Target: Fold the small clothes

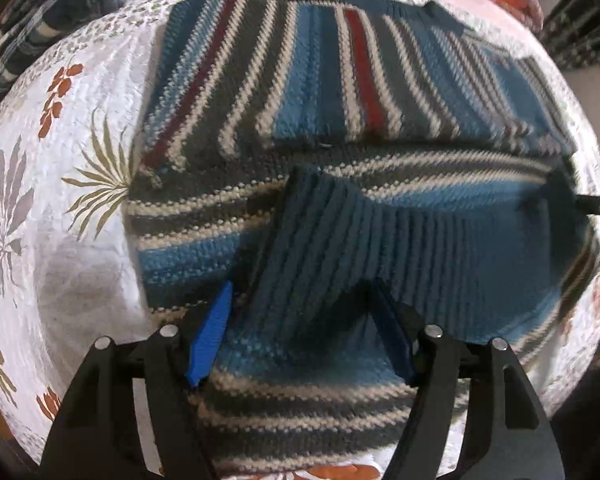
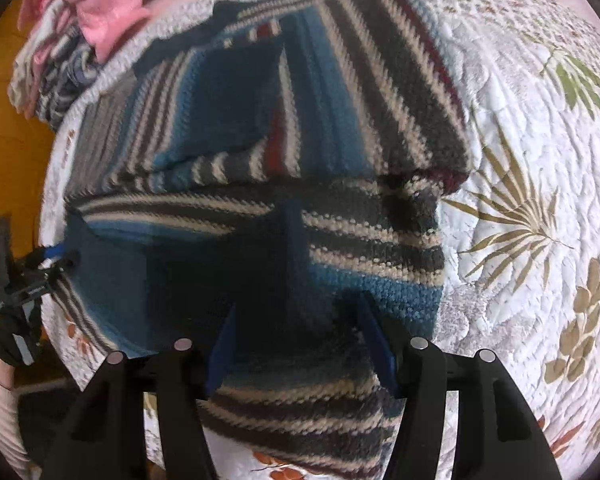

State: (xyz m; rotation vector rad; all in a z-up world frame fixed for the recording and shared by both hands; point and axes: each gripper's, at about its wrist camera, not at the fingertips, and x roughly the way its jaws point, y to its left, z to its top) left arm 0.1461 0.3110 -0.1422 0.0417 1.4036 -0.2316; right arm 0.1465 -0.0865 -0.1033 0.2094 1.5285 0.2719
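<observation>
Bare quilt (image 1: 72,208) at nine o'clock of the striped sweater (image 1: 340,80); heaped clothes (image 1: 60,12) at eleven.

- Both my wrist views are evenly lit by soft, diffuse light, with no glare on the white quilt (image 1: 80,208).
- In my right wrist view, a heavy shadow darkens the near middle of the striped sweater (image 2: 204,280), hiding its knit texture.
- My left wrist view shows a softer grey shadow on the quilt at near left.
- Fisheye bending curves the quilt's edges, and the corners go black.
- Far edges are smeared; the pink cloth (image 2: 108,8) is out of focus.
- Slight motion blur softens the stripes in both views.
</observation>
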